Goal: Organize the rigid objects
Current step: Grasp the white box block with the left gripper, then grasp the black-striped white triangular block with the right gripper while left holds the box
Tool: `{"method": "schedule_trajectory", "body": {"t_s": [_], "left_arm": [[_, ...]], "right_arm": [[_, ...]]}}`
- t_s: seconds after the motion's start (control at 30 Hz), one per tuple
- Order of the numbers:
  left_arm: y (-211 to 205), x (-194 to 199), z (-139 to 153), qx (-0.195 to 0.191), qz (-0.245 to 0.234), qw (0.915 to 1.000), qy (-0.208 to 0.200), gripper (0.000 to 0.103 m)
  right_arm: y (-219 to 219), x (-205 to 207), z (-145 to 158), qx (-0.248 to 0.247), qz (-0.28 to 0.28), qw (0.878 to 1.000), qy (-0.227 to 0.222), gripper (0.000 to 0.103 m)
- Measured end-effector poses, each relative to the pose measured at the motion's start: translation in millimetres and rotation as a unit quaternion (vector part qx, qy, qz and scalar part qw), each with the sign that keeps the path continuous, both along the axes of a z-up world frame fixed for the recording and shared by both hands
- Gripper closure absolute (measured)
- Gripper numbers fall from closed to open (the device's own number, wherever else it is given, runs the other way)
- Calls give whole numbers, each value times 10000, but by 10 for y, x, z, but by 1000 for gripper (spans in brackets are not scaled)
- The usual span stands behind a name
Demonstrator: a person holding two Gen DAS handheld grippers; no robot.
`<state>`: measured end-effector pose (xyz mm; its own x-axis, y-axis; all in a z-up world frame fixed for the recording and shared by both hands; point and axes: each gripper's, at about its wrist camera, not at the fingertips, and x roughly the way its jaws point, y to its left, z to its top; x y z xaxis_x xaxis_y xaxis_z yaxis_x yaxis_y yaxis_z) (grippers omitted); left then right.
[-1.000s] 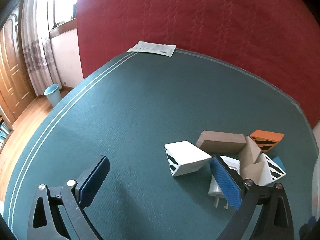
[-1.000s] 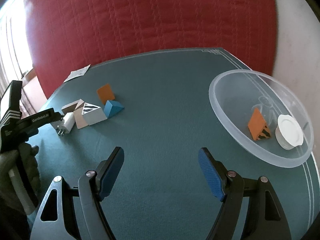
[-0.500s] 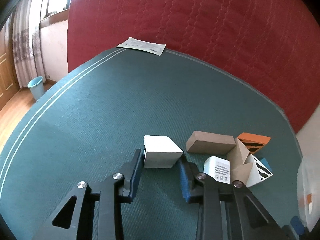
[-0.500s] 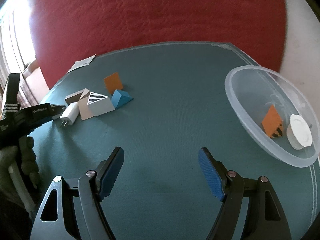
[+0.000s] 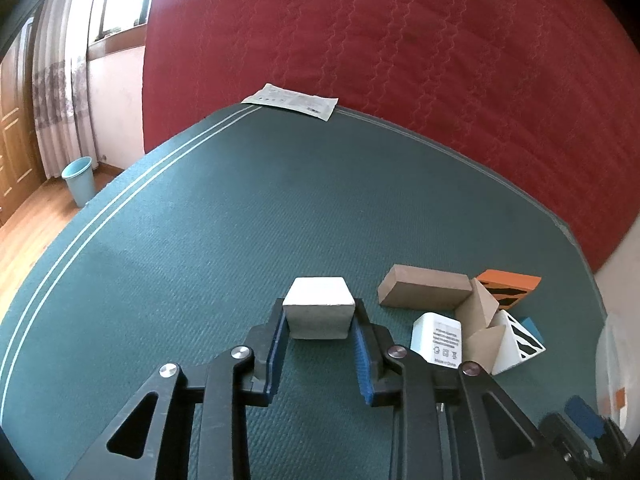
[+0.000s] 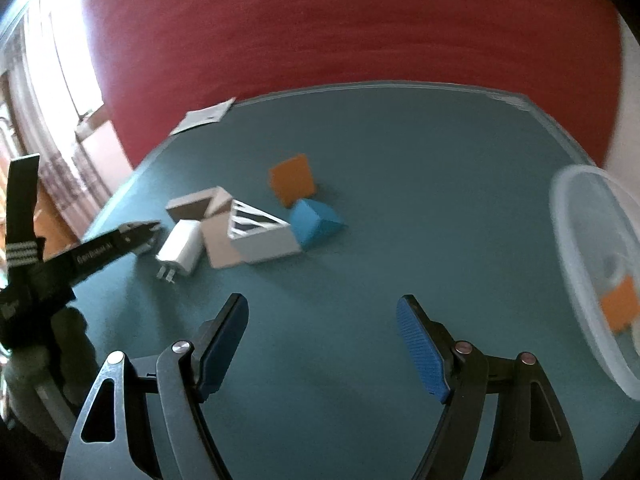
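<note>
Left wrist view: the left hand-held gripper [image 5: 319, 332] is pinching a white block [image 5: 319, 307], its jaws having just been closing onto the block's two sides, with the block resting on the green tabletop [image 5: 224, 216]. Just to its right, a brown block [image 5: 424, 292], a white charger [image 5: 438, 338] and an orange block [image 5: 508, 286] are sitting in a cluster.

Right wrist view: the right hand-held gripper [image 6: 322, 334] is hanging spread wide over bare tabletop, nothing between its pads. A blue wedge [image 6: 316, 226] is lying beyond it, and a clear bowl [image 6: 576, 256] is sitting at the right edge.
</note>
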<state>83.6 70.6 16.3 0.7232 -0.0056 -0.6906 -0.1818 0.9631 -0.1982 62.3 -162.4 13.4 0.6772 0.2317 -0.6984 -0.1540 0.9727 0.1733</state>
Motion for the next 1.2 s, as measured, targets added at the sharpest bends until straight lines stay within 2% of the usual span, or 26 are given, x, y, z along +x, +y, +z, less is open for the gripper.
{"method": "schedule_trajectory", "body": {"t_s": [0.4,0.53,0.77,0.9,0.93,1.03,1.1,1.2], "left_arm": [[-13,19,-12,102,-7,9999,-9,72],[-37,11,-14,188,-2,9998,-12,72],[-4,27,-35,152,132,9998,74,69],[15,30,-49,111,169,9997,116,66],[16,29,-50,104,177,9997,120,66],[19,31,-49,87,197,9997,114,58],[28,29,-46,79,234,9996,104,45],[56,20,-53,50,297,9995,102,41]], "right_arm": [[252,431,77,90,355,9992,-179,27],[371,494,108,59,631,9977,-249,30],[483,627,-89,102,963,9952,143,45],[478,600,-97,76,927,9956,153,59],[466,583,-99,77,915,9956,162,59],[459,557,-96,39,844,9963,170,59],[476,525,-93,-36,805,9966,160,60],[509,461,-99,-166,744,9970,149,61]]}}
